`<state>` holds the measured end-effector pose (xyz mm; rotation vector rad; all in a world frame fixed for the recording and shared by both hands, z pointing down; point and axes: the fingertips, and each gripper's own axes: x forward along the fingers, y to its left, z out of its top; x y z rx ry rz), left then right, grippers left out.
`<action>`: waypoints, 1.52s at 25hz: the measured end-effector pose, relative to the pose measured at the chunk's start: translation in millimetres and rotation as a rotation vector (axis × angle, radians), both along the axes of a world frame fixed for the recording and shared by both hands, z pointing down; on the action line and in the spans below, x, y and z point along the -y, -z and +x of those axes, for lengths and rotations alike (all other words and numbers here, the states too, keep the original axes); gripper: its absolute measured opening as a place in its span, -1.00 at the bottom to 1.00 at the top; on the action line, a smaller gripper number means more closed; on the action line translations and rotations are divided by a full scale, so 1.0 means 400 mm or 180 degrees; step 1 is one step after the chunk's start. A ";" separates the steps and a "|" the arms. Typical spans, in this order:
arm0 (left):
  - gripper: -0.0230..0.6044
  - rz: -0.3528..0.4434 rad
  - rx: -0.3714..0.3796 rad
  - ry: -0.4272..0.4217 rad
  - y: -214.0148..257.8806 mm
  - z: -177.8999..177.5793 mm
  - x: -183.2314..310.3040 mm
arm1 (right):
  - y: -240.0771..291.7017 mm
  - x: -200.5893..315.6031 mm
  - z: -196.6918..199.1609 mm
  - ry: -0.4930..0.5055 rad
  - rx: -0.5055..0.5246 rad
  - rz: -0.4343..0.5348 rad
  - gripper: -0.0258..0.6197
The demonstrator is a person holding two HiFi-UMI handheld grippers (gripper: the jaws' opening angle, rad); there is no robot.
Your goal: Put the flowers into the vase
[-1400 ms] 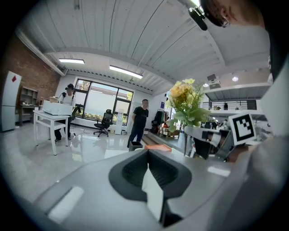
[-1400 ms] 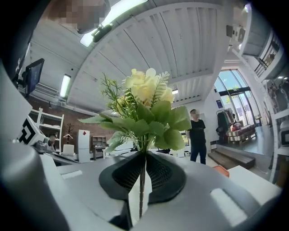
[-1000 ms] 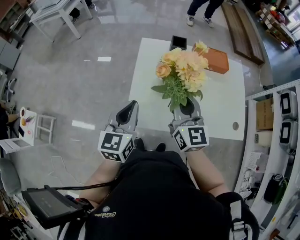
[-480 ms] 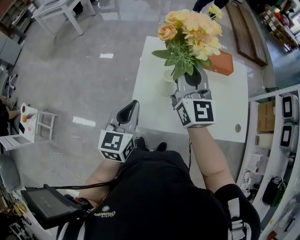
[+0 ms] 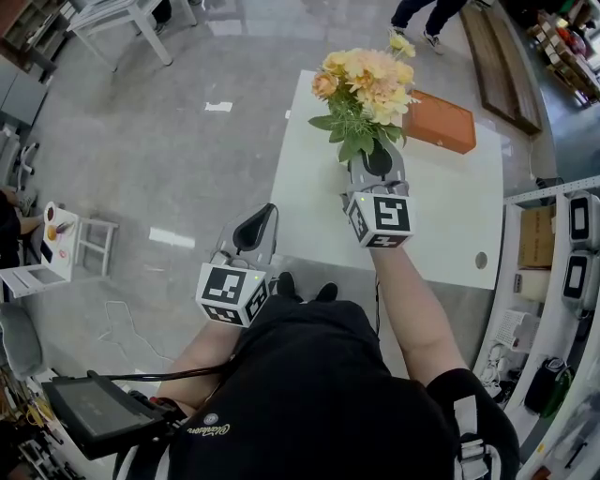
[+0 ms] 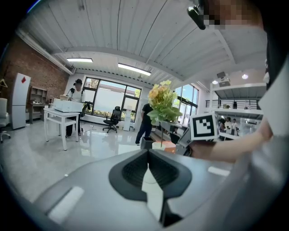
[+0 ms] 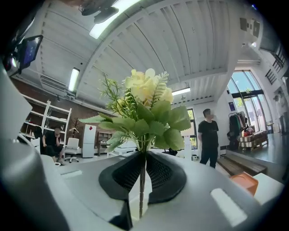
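A bunch of yellow and peach artificial flowers (image 5: 364, 86) with green leaves stands upright in my right gripper (image 5: 377, 161), which is shut on its thin stem above the white table (image 5: 441, 216). In the right gripper view the stem runs between the black pads and the flowers (image 7: 145, 104) rise over my right gripper (image 7: 142, 158). My left gripper (image 5: 255, 225) hangs off the table's near left corner, shut and empty. The left gripper view shows my left gripper (image 6: 148, 155) facing the flowers (image 6: 161, 104), a dark square container (image 6: 146, 142) and a low white vessel (image 6: 158, 145). The bouquet hides both in the head view.
An orange box (image 5: 441, 122) lies at the table's far right. A person in black (image 7: 209, 135) stands beyond the table. A wooden bench (image 5: 497, 56) is behind, shelving (image 5: 574, 244) to the right, and a white table (image 5: 122, 19) at far left on the grey floor.
My right gripper has carried the flowers away from my body, farther out over the white table. The left gripper has stayed where it was.
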<state>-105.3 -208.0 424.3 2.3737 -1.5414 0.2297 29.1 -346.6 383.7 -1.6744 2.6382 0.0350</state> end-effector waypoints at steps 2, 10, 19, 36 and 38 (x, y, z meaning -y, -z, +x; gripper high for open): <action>-0.90 -0.0006 0.0005 -0.0001 -0.002 -0.002 -0.001 | -0.037 0.005 0.011 -0.0074 -0.0024 -0.0082 -0.82; -0.90 -0.0025 -0.0004 0.0015 -0.010 -0.014 -0.005 | -0.142 0.008 0.005 -0.0110 -0.0189 -0.0342 -0.82; -0.90 -0.0026 -0.0050 0.0022 -0.006 -0.018 0.003 | -0.217 0.010 0.001 -0.0063 -0.0644 -0.0701 -0.80; -0.90 -0.0021 -0.0134 -0.0022 -0.009 0.002 0.004 | -0.239 0.017 0.012 0.0068 -0.0912 -0.1223 -0.72; -0.90 -0.0021 -0.0138 -0.0030 -0.010 0.002 0.007 | -0.239 0.018 0.012 0.0063 -0.0961 -0.1236 -0.71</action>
